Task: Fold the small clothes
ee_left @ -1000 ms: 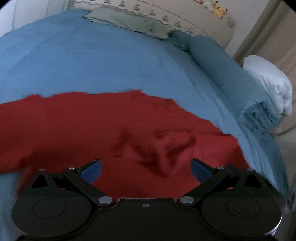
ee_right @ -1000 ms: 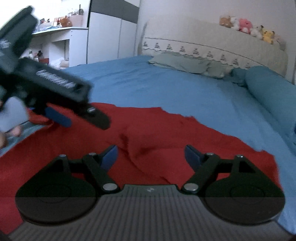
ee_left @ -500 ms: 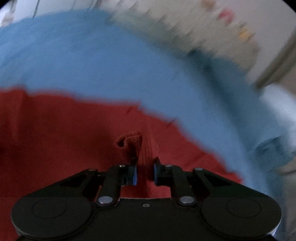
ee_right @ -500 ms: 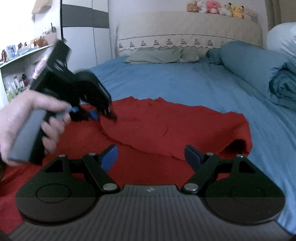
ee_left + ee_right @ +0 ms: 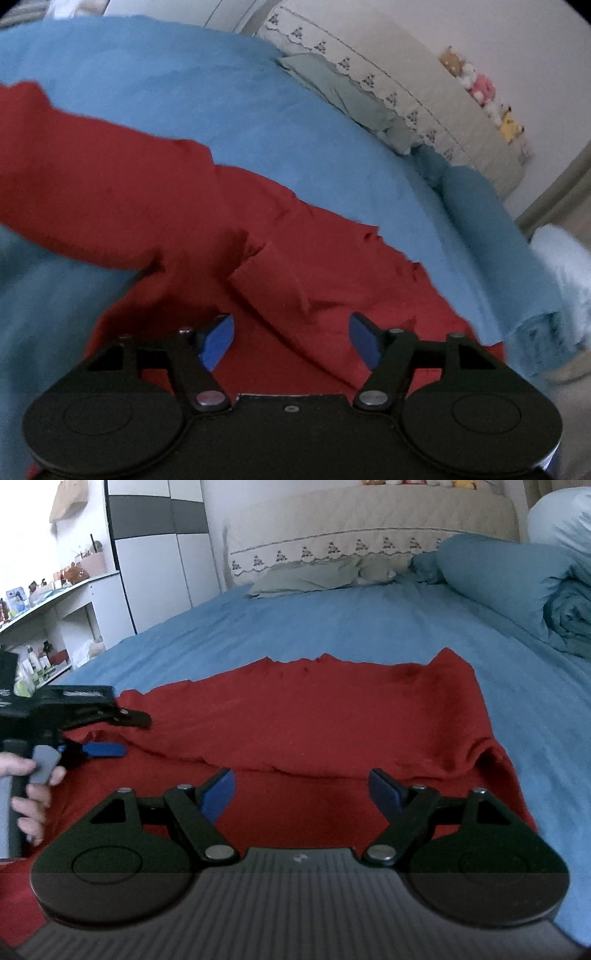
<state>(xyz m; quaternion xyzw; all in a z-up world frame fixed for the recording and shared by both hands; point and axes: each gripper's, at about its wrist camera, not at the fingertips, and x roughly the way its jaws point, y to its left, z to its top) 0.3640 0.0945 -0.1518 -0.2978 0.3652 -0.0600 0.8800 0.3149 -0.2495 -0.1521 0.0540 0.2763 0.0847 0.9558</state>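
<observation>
A: State of the tongs?

B: Left tongs [image 5: 290, 341] spread wide, nothing between the blue pads [image 5: 218, 343]. Right tongs [image 5: 303, 794] the same — pads apart, gripping nothing.

A: Garment?

B: Red cloth [image 5: 314, 716] lies on the blue bed [image 5: 332, 627], partly folded — one layer doubled over, its fold edge running across just ahead of the right tongs. In the left view the cloth [image 5: 184, 206] is rumpled, with a small flap raised just ahead of the pads.

A: Where's the left unit relative to the right?

B: In the right view the left tongs [image 5: 107, 734] sit at the cloth's left edge, low over the fabric, a hand [image 5: 29, 794] on the grip. Contact with the cloth — can't tell.

A: Surroundings?

B: Rolled duvet [image 5: 535, 590] on the right, pillow [image 5: 306, 578] by the headboard [image 5: 369, 520].
</observation>
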